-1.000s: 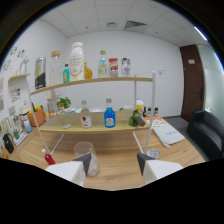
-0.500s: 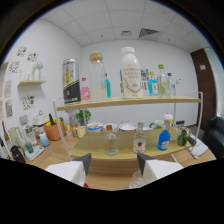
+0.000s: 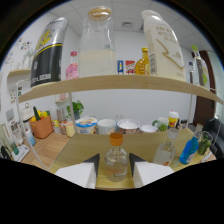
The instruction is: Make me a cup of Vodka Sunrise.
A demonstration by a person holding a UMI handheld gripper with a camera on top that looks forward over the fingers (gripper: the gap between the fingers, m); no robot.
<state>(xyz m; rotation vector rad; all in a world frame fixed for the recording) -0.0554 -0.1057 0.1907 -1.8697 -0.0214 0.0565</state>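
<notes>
A small clear bottle with an orange cap (image 3: 116, 161) stands on the lower wooden shelf (image 3: 75, 150). It sits between my two pale fingers (image 3: 82, 170), with a narrow gap at each side. My gripper (image 3: 113, 157) is open around it. On the upper shelf (image 3: 115, 84) stand a tall glass bottle of white liquid with a wooden lid (image 3: 98, 47), a white bottle (image 3: 161, 45), an orange juice bottle (image 3: 143, 62) and a black-and-yellow carton (image 3: 49, 52).
Behind the small bottle is a row of bowls (image 3: 127, 125). To the right stand a clear bottle (image 3: 166, 149), a blue bottle (image 3: 190, 149) and a green bottle (image 3: 204, 142). An orange holder (image 3: 41, 126) and a small plant (image 3: 76, 108) are at the left.
The gripper has closed in on the shelves and shifted left. The orange-capped bottle, earlier ahead of the fingers, now stands between them.
</notes>
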